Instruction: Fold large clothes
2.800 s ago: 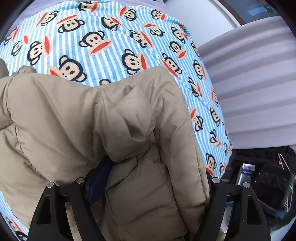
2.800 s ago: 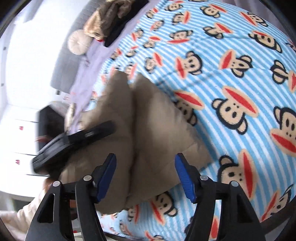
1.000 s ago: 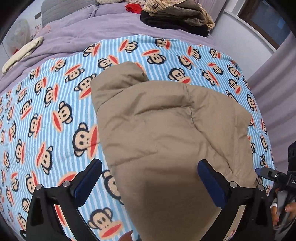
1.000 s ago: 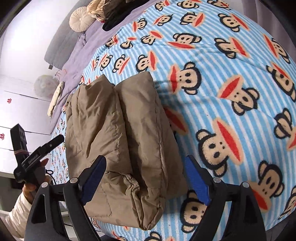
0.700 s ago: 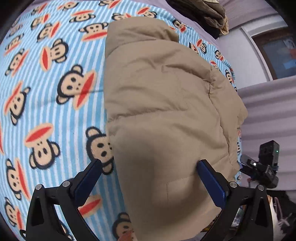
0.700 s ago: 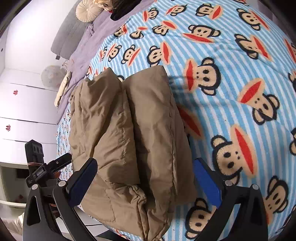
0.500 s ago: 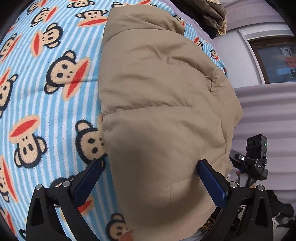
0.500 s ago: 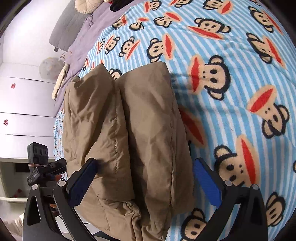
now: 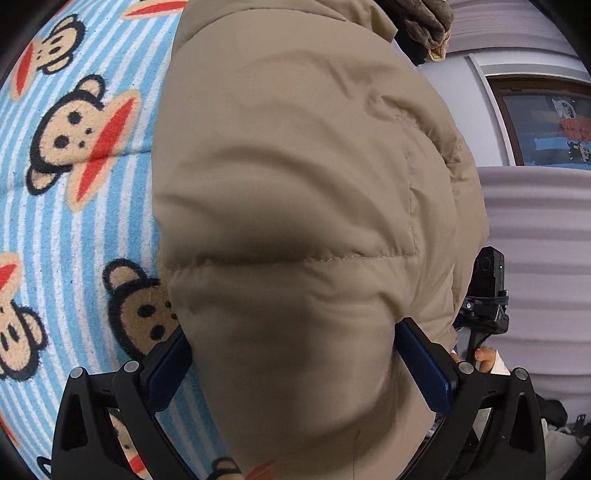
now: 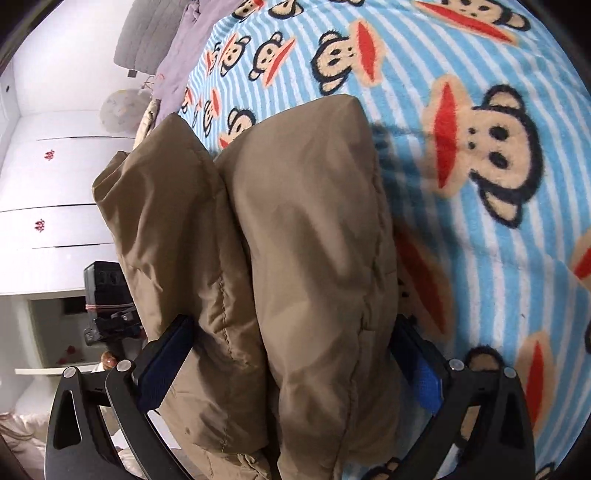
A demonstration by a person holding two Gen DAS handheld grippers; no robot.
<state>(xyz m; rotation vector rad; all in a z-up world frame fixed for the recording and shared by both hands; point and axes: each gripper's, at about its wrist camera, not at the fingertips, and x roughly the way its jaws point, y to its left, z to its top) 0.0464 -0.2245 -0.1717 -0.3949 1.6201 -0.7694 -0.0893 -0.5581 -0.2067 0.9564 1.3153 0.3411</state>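
A folded tan puffer jacket (image 9: 295, 206) lies on a blue striped monkey-print blanket (image 9: 74, 206). My left gripper (image 9: 295, 365) is open wide, its blue-padded fingers (image 9: 424, 362) straddling one end of the bundle. In the right wrist view the jacket (image 10: 288, 258) shows as two thick folded rolls side by side on the blanket (image 10: 480, 184). My right gripper (image 10: 291, 362) is open wide too, its fingers (image 10: 166, 358) on either side of the other end. Whether the pads press the fabric, I cannot tell.
The other handheld gripper shows past the jacket in each view (image 9: 487, 295) (image 10: 107, 306). A pile of clothes (image 9: 424, 26) lies at the far end of the bed. White drawers (image 10: 55, 184) stand beyond the bed edge, a window (image 9: 546, 125) and grey padded wall opposite.
Both grippers have moved in close from opposite ends, and their open fingers now straddle the folded jacket. The jacket fills much more of both views.
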